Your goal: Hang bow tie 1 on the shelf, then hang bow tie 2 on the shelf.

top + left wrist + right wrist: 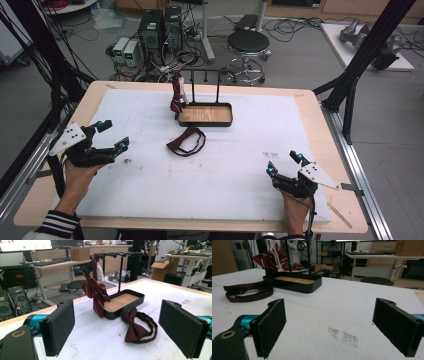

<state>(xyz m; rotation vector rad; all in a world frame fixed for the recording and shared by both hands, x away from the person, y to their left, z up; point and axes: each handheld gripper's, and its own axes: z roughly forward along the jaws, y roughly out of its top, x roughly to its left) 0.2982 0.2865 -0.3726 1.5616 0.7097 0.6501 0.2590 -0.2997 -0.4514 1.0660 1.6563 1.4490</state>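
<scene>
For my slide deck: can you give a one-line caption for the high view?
Both open hand-held grippers, left and right, rest apart from a dark red bow tie lying before the rack tray.

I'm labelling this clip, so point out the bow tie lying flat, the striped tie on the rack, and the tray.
bow tie (135, 328): left gripper view, on its knot.
striped tie (96, 290): left gripper view, on its bow.
tray (205, 114): high view, on its wooden floor.
</scene>
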